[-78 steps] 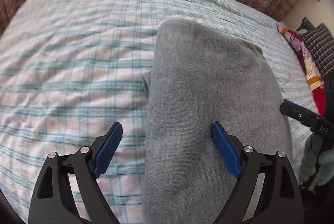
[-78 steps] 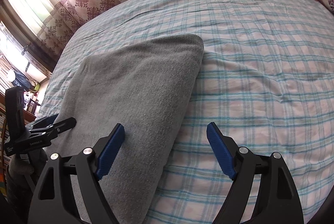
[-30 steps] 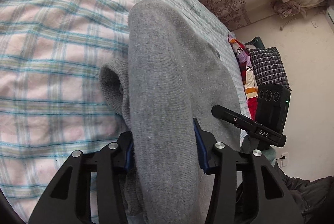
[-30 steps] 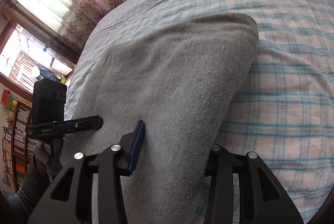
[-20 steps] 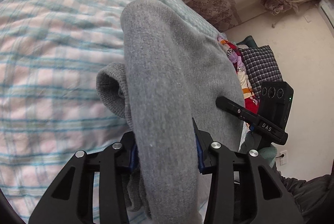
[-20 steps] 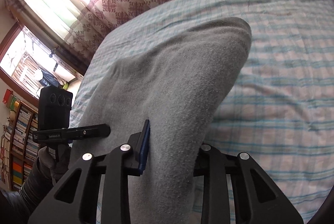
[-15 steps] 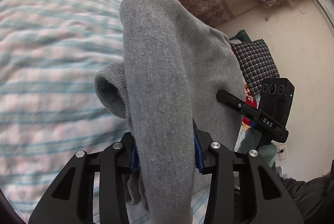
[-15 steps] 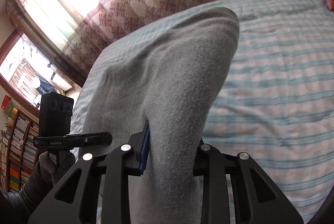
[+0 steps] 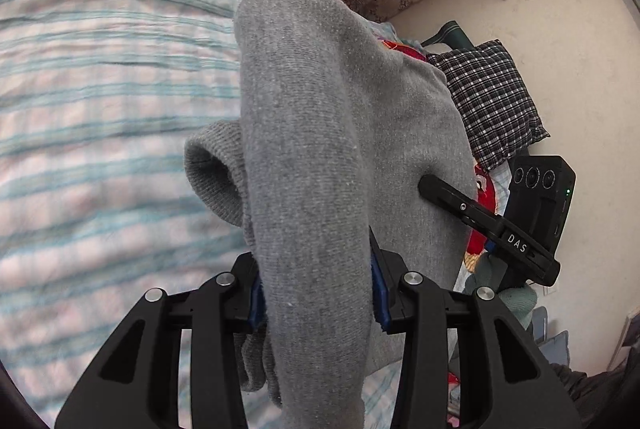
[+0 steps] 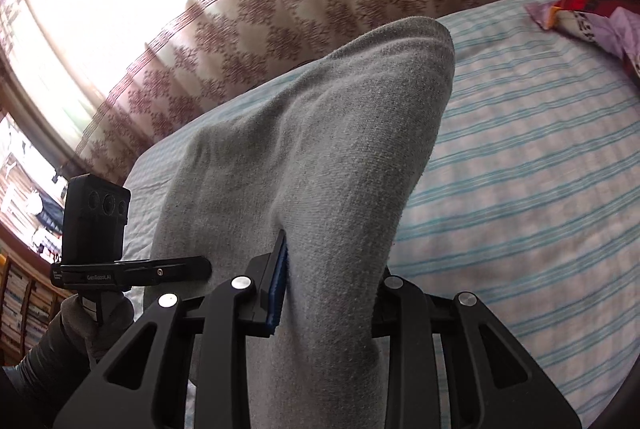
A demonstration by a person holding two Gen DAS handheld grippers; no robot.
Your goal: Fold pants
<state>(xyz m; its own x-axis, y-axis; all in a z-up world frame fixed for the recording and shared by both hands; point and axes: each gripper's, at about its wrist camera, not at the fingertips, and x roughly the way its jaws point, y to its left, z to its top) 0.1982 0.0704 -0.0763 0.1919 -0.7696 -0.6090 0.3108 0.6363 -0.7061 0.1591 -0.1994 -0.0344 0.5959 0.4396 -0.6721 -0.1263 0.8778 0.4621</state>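
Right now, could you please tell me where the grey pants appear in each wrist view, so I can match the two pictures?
Left wrist: the grey pants fill the centre, running up from the left tool, which is clamped on them.
Right wrist: the pants rise through the centre from the right tool, also clamped on them.
Shared landmark: the plaid bedsheet, left of the pants in the left view, right of them in the right view.
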